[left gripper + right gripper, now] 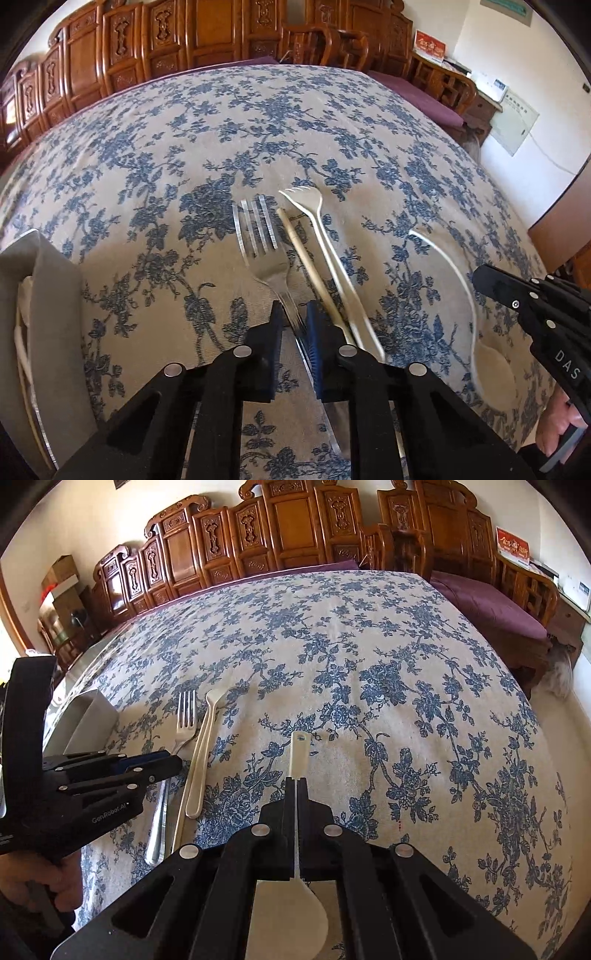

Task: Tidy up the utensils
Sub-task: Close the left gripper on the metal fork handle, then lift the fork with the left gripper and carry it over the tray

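Note:
A metal fork (pixel 260 240) lies on the floral tablecloth (pixel 258 122), its handle running between the fingers of my left gripper (pixel 294 321). The jaws are slightly apart around the handle, not pressed on it. Next to the fork lie a chopstick (pixel 306 258) and a white plastic fork (pixel 317 225). My right gripper (pixel 296 786) is shut on a white flat spoon (pixel 298 753), handle forward, bowl (pixel 288 919) behind the fingers. That spoon also shows in the left wrist view (pixel 461 280). In the right wrist view the metal fork (pixel 184 716) and a white spoon (pixel 203 746) lie left.
A grey utensil holder (pixel 48 325) stands at the table's left edge and holds white utensils; it also shows in the right wrist view (pixel 88 716). Carved wooden chairs (pixel 295 528) line the far side. A purple-cushioned bench (pixel 491 609) stands to the right.

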The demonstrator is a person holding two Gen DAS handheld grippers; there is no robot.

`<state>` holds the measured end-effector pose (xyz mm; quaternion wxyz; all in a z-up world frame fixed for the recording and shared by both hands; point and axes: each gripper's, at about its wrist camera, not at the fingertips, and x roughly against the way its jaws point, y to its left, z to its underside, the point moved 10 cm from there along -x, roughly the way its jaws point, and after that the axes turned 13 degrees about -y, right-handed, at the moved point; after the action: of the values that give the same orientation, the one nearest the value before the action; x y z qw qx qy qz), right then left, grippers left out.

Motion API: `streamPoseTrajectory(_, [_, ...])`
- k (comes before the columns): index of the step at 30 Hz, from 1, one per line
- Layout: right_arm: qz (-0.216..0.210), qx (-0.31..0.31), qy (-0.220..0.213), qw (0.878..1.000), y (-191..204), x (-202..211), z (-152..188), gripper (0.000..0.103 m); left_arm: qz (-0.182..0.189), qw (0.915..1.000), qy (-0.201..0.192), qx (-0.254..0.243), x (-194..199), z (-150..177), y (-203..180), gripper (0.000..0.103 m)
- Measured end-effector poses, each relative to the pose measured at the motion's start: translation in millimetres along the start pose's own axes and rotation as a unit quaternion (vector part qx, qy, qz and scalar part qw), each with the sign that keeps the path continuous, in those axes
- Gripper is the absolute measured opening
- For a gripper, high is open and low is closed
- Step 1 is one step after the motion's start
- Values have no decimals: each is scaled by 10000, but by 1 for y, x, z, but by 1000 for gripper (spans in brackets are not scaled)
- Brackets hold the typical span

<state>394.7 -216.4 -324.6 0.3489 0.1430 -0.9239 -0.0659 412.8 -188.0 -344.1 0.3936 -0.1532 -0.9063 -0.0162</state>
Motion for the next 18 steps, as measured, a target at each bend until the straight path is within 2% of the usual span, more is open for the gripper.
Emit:
streamPoseTrajectory(1, [-21, 27, 19, 10000, 2, -1, 1, 8, -39, 10000, 4, -33, 1, 1, 2, 9])
streamPoseTrajectory(2, [-34, 54, 46, 10000, 4, -1, 2, 16, -76, 10000, 6, -51, 1, 1, 4, 8])
streamPoseTrajectory(4, [25, 150, 84, 9998, 5, -3, 5, 23, -149, 9999, 16, -87, 3, 1, 10, 6])
streamPoseTrajectory(7, [6, 139, 153, 9998, 6, -5, 7, 25, -155, 9999, 52, -35, 4, 1, 16, 6])
streamPoseTrajectory(9, [46, 207, 271, 9994, 6, -8, 12, 25, -156, 9997, 151, -93, 1, 3, 16, 6])
streamPoseTrajectory(15, [75, 285, 478, 9984, 6, -15, 22, 25, -271, 9993, 126, -246, -2, 1, 15, 7])
streamPoseTrajectory(17, [87, 297, 532, 9981, 6, -16, 25, 11, -251, 9993, 104, -274, -2, 1, 15, 6])
streamPoseTrajectory(18, [80, 299, 523, 9982, 6, -17, 25, 11, -263, 9992, 104, -292, -1, 1, 16, 6])
